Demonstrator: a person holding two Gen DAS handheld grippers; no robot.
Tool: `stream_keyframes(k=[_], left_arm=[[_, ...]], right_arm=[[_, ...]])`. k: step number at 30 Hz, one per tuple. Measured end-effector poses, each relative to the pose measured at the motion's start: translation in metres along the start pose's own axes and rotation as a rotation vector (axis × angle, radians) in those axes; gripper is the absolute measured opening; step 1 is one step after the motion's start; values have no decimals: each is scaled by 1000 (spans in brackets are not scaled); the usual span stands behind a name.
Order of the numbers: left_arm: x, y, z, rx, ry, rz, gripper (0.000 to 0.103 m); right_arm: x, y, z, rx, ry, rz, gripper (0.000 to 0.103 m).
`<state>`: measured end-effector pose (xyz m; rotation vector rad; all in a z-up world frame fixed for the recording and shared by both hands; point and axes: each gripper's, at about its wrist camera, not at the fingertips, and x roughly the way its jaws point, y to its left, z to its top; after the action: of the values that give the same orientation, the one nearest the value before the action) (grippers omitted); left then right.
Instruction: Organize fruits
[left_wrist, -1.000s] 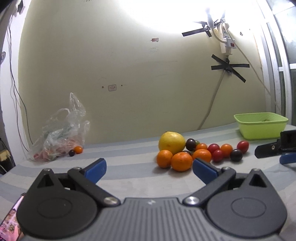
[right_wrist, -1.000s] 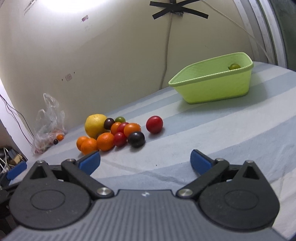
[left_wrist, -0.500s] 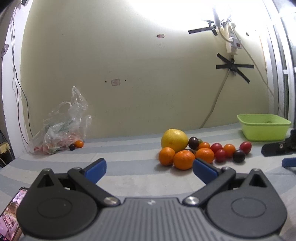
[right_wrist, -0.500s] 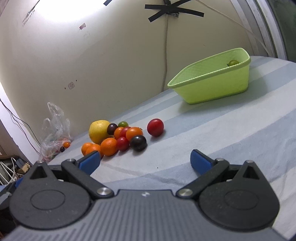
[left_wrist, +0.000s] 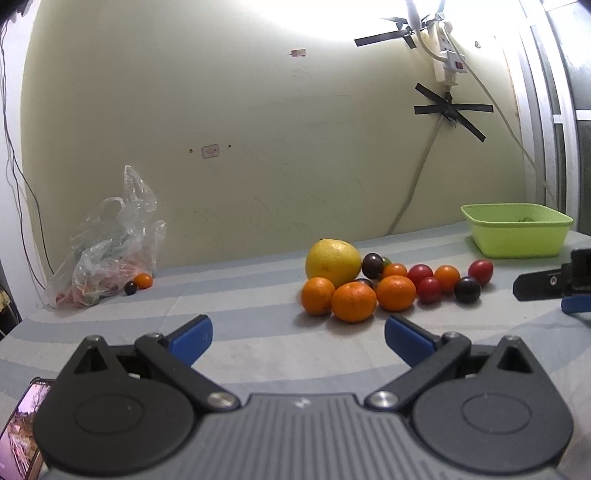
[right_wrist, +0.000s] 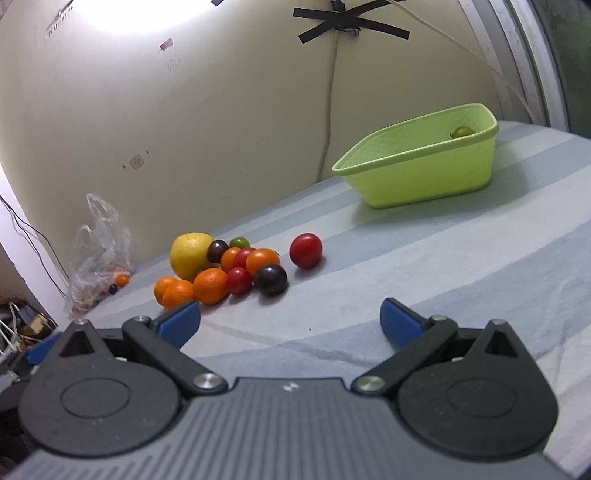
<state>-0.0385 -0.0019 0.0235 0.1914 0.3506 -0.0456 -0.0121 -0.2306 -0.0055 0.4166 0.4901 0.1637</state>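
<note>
The left gripper (left_wrist: 298, 334) is held low and level over the striped cloth (left_wrist: 258, 354), its blue-tipped fingers spread wide with nothing between them, aimed at the fruit pile (left_wrist: 391, 282) just ahead and slightly right. The right gripper (right_wrist: 290, 321) is also low over the cloth, tilted so the scene leans — its fingers stand equally wide apart and empty, pointing between the pile and the green basket (right_wrist: 424, 177). In the left wrist view part of the right gripper shows at the right edge, near the basket.

The pile lies in the middle of the cloth: a big yellow citrus (left_wrist: 333, 259) at the back, three oranges (left_wrist: 354, 301) in front of it touching one another, and small red, orange and dark tomatoes clustered to their right. One red tomato (right_wrist: 306, 250) lies a little apart from the cluster, on the basket side. The basket stands well apart from the pile near the wall, with one small green fruit (right_wrist: 463, 131) inside.

At the far left a plastic bag (left_wrist: 110, 254) slumps against the wall, a small orange fruit and a dark one just beside it. A phone (left_wrist: 20, 432) lies at the left gripper's lower left.
</note>
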Motion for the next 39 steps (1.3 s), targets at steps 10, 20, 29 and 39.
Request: stream_keyframes(k=[10, 20, 29, 39], left_arm=[[0, 10, 0, -67, 15, -61, 103], [5, 22, -1, -147, 40, -77, 103], [8, 23, 1, -156, 64, -61, 103], [16, 33, 2, -211, 85, -179, 103]], right_arm=[[-3, 6, -3, -40, -14, -65, 103], [-2, 19, -6, -112, -18, -90, 103], [-2, 25, -7, -143, -17, -105, 103], [8, 39, -6, -244, 13, -86, 87]])
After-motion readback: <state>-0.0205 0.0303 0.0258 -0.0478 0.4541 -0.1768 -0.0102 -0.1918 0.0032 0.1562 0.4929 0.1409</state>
